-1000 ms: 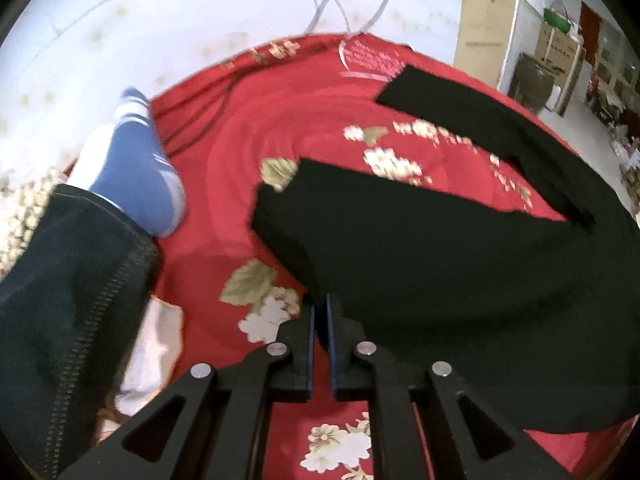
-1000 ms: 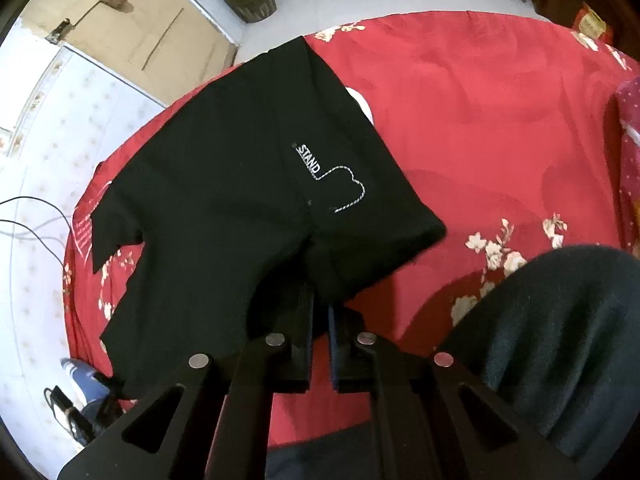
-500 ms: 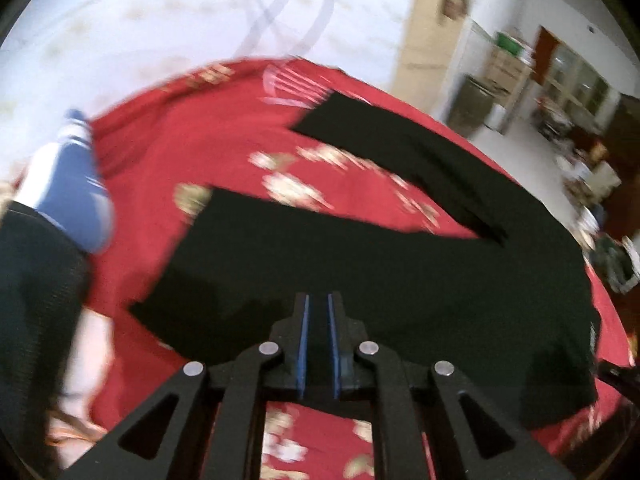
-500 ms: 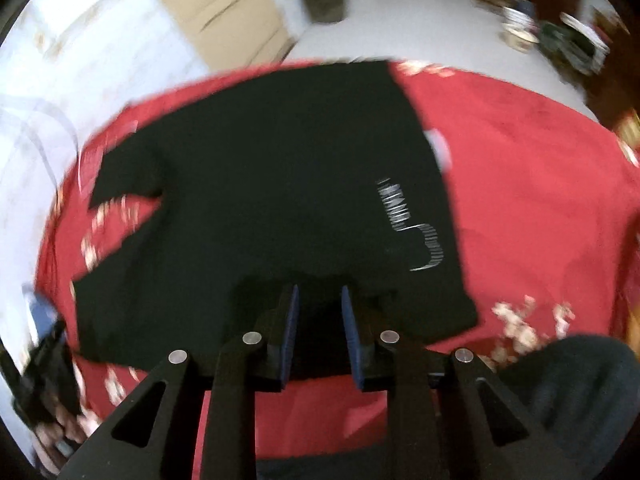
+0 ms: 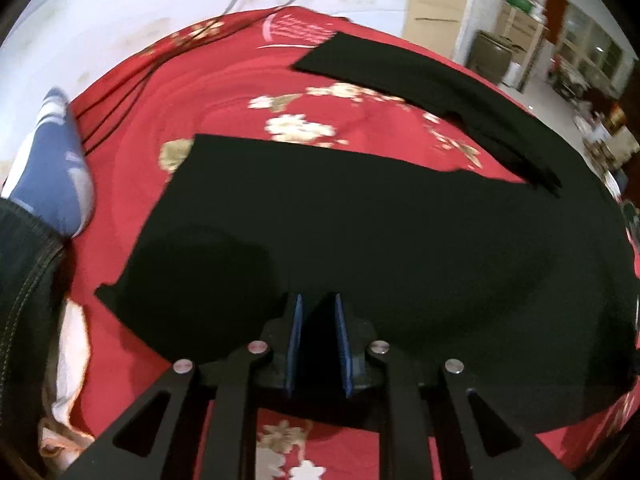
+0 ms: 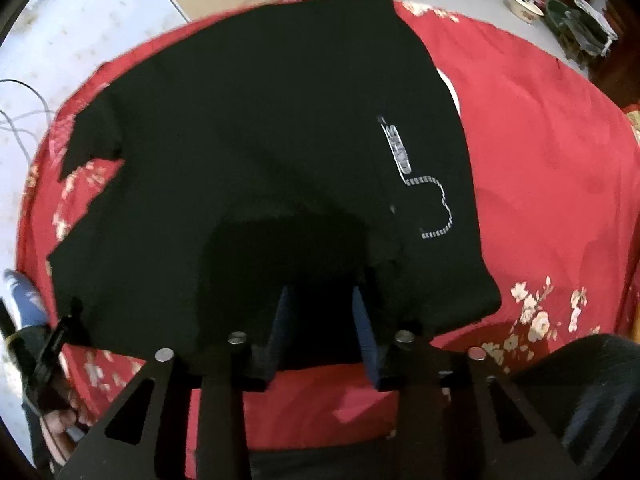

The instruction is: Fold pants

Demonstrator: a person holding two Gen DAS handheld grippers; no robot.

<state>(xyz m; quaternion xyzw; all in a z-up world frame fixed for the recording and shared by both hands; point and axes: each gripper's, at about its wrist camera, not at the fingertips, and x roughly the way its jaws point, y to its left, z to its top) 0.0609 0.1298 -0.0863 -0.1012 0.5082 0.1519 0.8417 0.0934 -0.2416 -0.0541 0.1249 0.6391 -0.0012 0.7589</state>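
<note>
Pants [image 5: 360, 240] flat on red cloth [image 5: 240, 92], near hem between apparently released fingers [image 6: 362, 332].

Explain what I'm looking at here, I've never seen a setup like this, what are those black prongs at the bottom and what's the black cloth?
There is no robot. A person holds a two-fingered tool in each hand, each carrying a wide-angle camera looking along its fingers. One picture comes from the left hand-held gripper, the other from the right hand-held gripper. Black pants, bearing a small white logo, lie spread on a red flowered cloth. Both grippers' jaws have just been opening, with gaps between the blue pads. Pants fabric lies between them, but neither grips it.
</note>
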